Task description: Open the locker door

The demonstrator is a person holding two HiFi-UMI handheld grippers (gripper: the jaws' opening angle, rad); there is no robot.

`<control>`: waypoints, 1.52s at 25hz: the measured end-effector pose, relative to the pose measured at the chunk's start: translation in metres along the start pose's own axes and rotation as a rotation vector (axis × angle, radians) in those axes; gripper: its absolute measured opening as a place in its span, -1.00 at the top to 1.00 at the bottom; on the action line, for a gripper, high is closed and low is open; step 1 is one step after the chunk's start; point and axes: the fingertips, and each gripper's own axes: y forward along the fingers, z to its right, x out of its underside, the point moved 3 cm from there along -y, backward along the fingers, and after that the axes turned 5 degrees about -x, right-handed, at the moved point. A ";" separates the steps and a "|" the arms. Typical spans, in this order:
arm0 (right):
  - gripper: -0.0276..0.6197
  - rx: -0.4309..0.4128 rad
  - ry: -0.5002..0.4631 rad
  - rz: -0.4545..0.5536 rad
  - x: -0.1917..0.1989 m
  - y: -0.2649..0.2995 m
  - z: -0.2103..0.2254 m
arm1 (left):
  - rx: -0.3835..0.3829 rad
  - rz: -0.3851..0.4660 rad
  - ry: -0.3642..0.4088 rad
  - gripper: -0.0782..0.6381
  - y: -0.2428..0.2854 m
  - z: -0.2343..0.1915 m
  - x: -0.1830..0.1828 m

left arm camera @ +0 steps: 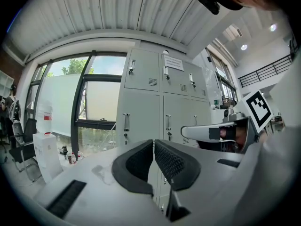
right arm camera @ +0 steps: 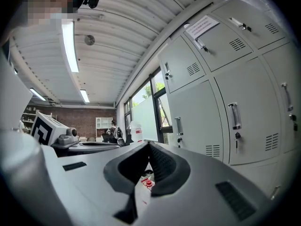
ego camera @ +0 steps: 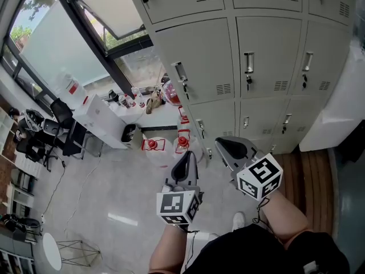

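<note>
A bank of grey lockers [ego camera: 251,56] fills the upper right of the head view, every door shut, each with a vertical chrome handle [ego camera: 248,63] and a key below it. Both grippers hover below the lockers, clear of them. My left gripper [ego camera: 185,160] is shut with nothing in it; in the left gripper view its pads [left arm camera: 154,145] meet in front of the locker doors [left arm camera: 141,112]. My right gripper [ego camera: 227,146] is also shut and holds nothing; in the right gripper view its tips [right arm camera: 148,146] touch, with the lockers [right arm camera: 221,112] to the right.
A white cabinet [ego camera: 100,121] with bottles stands under the window [ego camera: 68,33] at the left. Red-capped containers [ego camera: 182,141] lie on the floor by the locker base. Office chairs [ego camera: 54,130] are at the far left, wooden flooring [ego camera: 308,170] at the right.
</note>
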 end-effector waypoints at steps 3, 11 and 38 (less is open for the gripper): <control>0.75 -0.003 0.000 0.006 -0.002 0.001 0.013 | -0.009 0.010 0.007 0.72 0.012 0.003 -0.003; 0.75 -0.024 -0.010 0.011 -0.008 0.004 0.040 | -0.025 0.019 -0.027 0.72 0.039 0.006 -0.010; 0.75 0.054 0.002 0.005 -0.004 0.026 0.105 | -0.033 0.032 -0.017 0.72 0.119 -0.027 -0.013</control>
